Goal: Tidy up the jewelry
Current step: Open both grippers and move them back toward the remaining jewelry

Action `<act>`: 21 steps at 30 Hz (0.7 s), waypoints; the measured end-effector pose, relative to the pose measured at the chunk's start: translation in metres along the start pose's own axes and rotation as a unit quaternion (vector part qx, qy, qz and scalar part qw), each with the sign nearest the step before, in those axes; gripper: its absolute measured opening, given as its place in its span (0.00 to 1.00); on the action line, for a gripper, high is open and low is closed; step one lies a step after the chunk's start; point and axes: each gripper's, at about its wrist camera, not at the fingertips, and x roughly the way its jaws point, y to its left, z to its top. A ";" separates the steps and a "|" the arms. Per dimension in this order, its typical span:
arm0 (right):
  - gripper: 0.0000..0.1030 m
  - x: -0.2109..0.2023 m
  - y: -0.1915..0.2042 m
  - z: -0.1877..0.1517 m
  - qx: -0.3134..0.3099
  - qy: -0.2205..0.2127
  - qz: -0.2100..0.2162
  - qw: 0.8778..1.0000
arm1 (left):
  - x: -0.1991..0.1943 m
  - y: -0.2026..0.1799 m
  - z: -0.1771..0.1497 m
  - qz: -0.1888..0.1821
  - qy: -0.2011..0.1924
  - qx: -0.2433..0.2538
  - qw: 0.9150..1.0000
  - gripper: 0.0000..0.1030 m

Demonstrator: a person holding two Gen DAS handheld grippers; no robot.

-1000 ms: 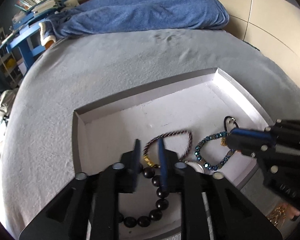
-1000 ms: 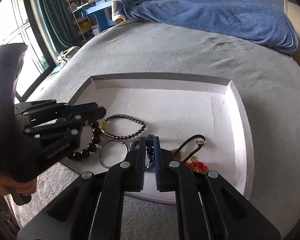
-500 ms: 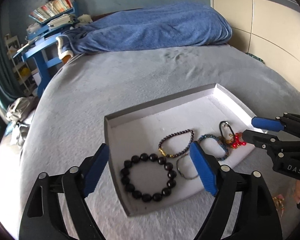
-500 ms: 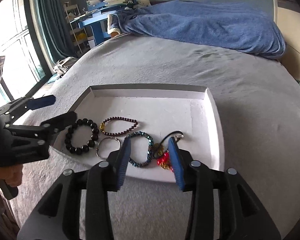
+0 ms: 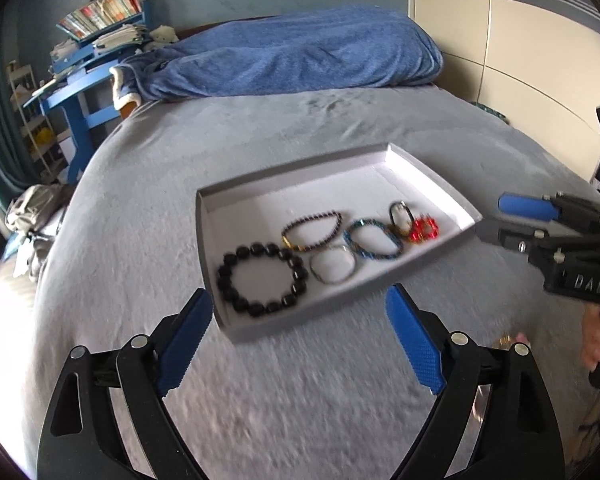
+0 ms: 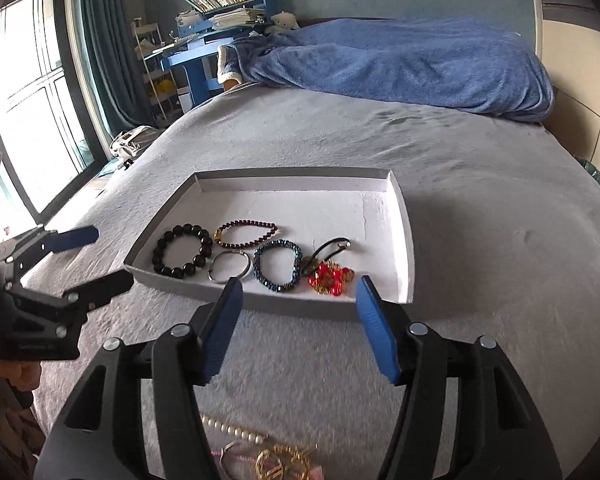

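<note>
A shallow white tray [image 5: 284,178] [image 6: 292,188] lies on the grey bed. In it lie a black bead bracelet [image 5: 260,278] [image 6: 182,250], a dark purple bead bracelet [image 5: 312,230] [image 6: 246,234], a thin silver bangle [image 5: 334,264] [image 6: 230,266], a teal bead bracelet [image 5: 372,238] [image 6: 278,266], a black cord loop [image 5: 400,212] [image 6: 328,254] and a red and gold piece [image 5: 424,230] [image 6: 332,278]. My left gripper [image 5: 300,338] [image 6: 100,256] is open and empty, short of the tray's near edge. My right gripper [image 6: 300,328] [image 5: 496,220] is open and empty too.
A pearl strand [image 6: 228,430], gold pieces [image 6: 288,462] and a pink item lie loose on the bed under my right gripper. A blue blanket [image 6: 400,64] is heaped at the far end. A blue desk with books [image 5: 96,64] and a window [image 6: 24,112] are to the left.
Both grippers have opened and drawn back from the tray. The black bead bracelet and the teal bracelet, between the fingers a second ago, now lie loose in the tray.
</note>
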 end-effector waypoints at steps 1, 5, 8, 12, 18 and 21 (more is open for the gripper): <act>0.59 -0.002 -0.001 -0.002 0.000 0.000 0.000 1.000 | -0.001 -0.002 -0.005 -0.002 0.003 0.002 1.000 0.86; 0.62 -0.012 -0.005 -0.017 -0.002 0.000 -0.005 1.000 | -0.002 -0.006 -0.023 -0.003 0.016 0.013 1.000 0.86; 0.62 -0.015 -0.009 -0.033 -0.008 0.007 -0.011 1.000 | -0.001 -0.007 -0.037 -0.005 0.027 0.019 0.999 0.86; 0.62 -0.018 -0.019 -0.058 0.001 0.022 -0.019 1.000 | 0.000 -0.010 -0.054 -0.009 0.041 0.025 0.999 0.86; 0.62 -0.028 -0.024 -0.082 0.001 0.026 -0.021 0.999 | 0.000 -0.024 -0.063 -0.025 0.050 0.026 0.998 0.86; 0.63 -0.032 -0.028 -0.090 0.005 0.026 -0.023 0.999 | 0.000 -0.035 -0.069 -0.035 0.054 0.031 0.997 0.86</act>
